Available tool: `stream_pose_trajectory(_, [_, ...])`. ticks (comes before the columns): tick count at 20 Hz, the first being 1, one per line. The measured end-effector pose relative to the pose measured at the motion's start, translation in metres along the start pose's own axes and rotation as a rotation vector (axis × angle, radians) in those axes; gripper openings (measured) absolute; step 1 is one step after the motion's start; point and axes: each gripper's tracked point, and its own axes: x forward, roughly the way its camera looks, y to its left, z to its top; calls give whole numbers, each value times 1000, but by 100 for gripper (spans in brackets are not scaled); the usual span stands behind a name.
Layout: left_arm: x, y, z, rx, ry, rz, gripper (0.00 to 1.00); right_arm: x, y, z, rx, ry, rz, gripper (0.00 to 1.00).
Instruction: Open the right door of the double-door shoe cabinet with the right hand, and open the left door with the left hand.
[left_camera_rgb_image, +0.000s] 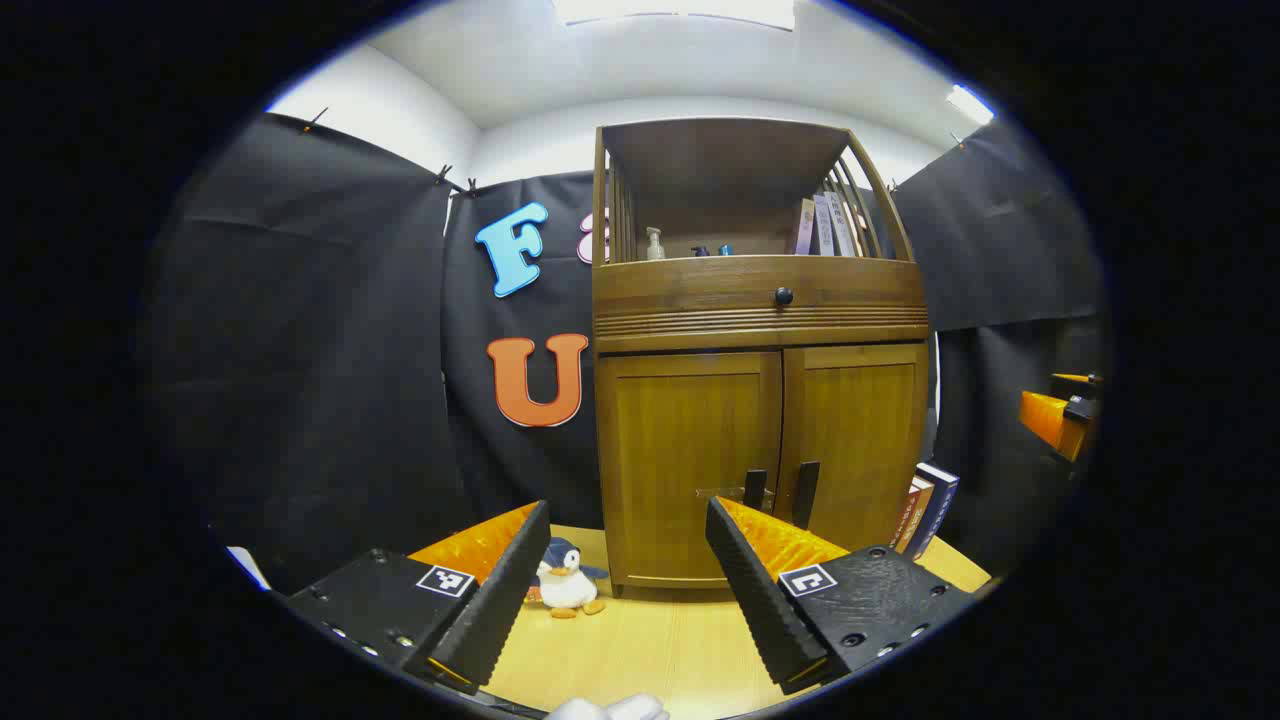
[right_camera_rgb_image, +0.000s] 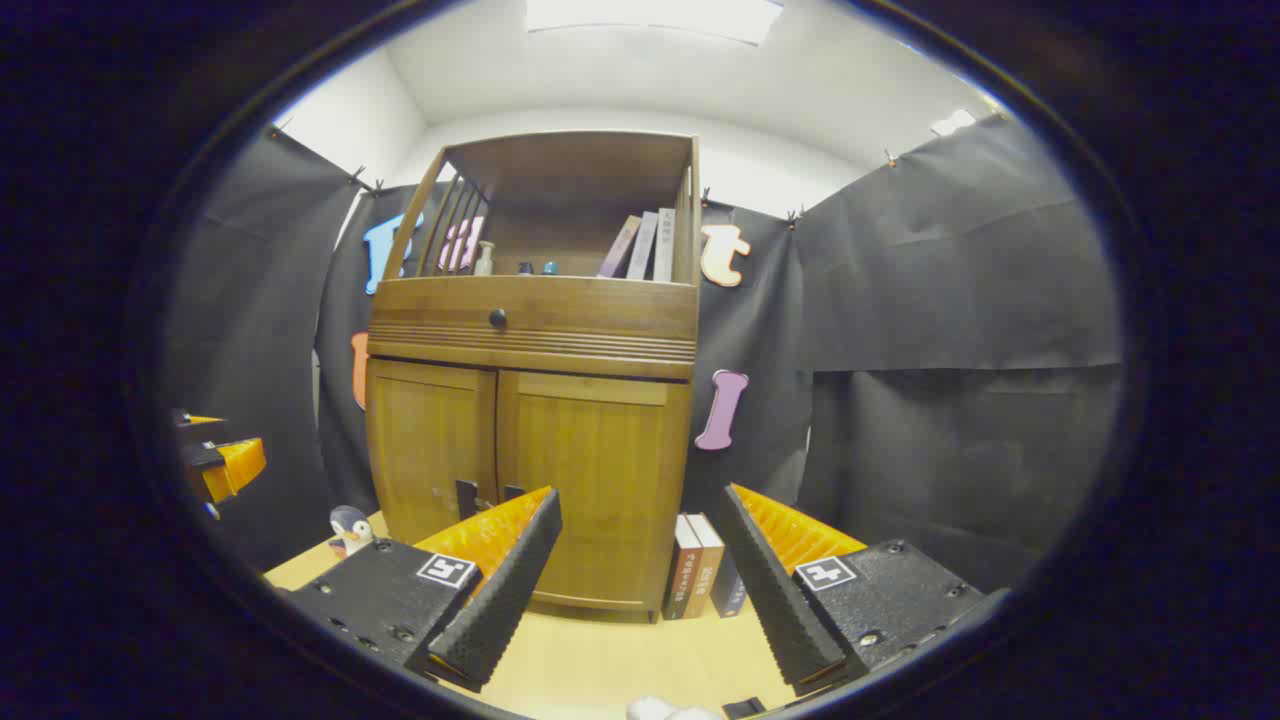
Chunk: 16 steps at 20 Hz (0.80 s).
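Fingers (left_camera_rgb_image: 500, 590) of both grippers spread, empty; shoe cabinet (left_camera_rgb_image: 760, 440) ahead, apart, doors closed.

The left tongs (left_camera_rgb_image: 625, 560) gape apart above the pale wooden worktop (left_camera_rgb_image: 660, 640), facing the brown wooden shoe cabinet (left_camera_rgb_image: 760, 400) with its 2 doors closed; a small plush penguin (left_camera_rgb_image: 566, 580) sits beside it.

The shoe cabinet (left_camera_rgb_image: 760, 400) stands on the bench (left_camera_rgb_image: 660, 640) against the booth's back wall, both doors closed. A toy penguin (left_camera_rgb_image: 566, 580) sits at its left foot and books (left_camera_rgb_image: 925, 510) stand at its right side. More books (left_camera_rgb_image: 825, 225) and a pump bottle (left_camera_rgb_image: 654, 243) are on its open top shelf.
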Motion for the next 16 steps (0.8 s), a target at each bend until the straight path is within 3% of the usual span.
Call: stream_pose_trajectory(16, [6,2,-3,-5,10,-39,95,1,7,-12,-7,34,-7,100])
